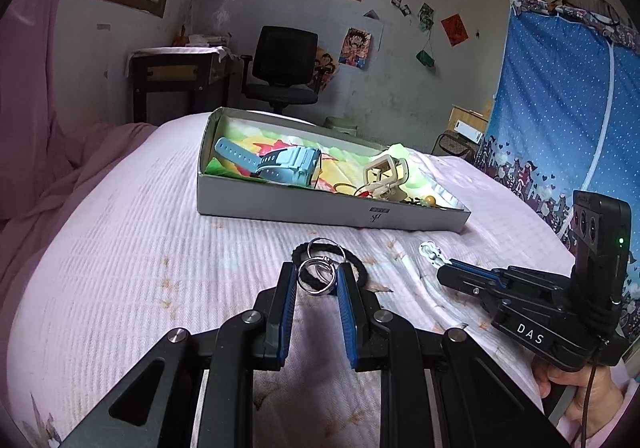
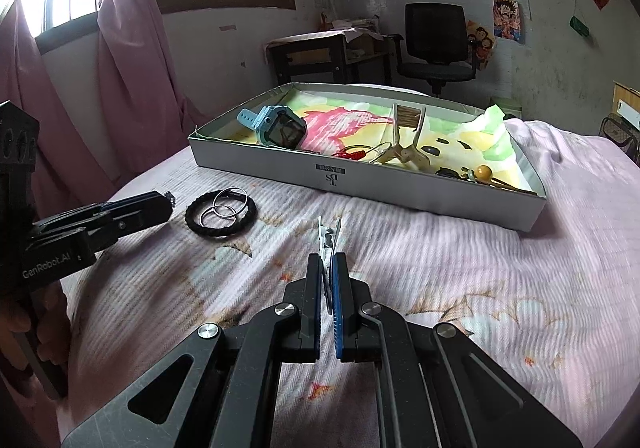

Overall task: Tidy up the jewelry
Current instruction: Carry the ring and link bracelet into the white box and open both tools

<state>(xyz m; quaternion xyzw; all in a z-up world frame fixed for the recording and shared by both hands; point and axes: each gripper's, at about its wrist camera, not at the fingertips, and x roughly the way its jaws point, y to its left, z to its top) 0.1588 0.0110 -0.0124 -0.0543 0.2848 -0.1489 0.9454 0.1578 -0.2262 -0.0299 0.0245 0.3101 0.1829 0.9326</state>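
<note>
My left gripper point(image 1: 318, 268) is shut on a silver ring point(image 1: 320, 292) with a small stone on top, held just above the pink bedspread. Right beyond its tips lies a black hair tie point(image 1: 362, 268) with loose silver rings point(image 2: 230, 202) on it. My right gripper point(image 2: 327, 257) is shut on a small silver hair clip point(image 2: 329, 232), which sticks out past its tips. From the left wrist view it sits at the right point(image 1: 442, 268), the clip point(image 1: 429, 250) at its tip. A shallow grey box point(image 2: 400, 188) behind holds a blue watch point(image 2: 280, 130).
The box has a colourful cloth lining and also holds a beige watch point(image 2: 408, 136), a red cord and some beads. The bed's pink cover point(image 2: 480, 268) spreads to the right. A person's hand point(image 1: 580, 388) grips the right tool. A desk and an office chair point(image 1: 284, 64) stand behind the bed.
</note>
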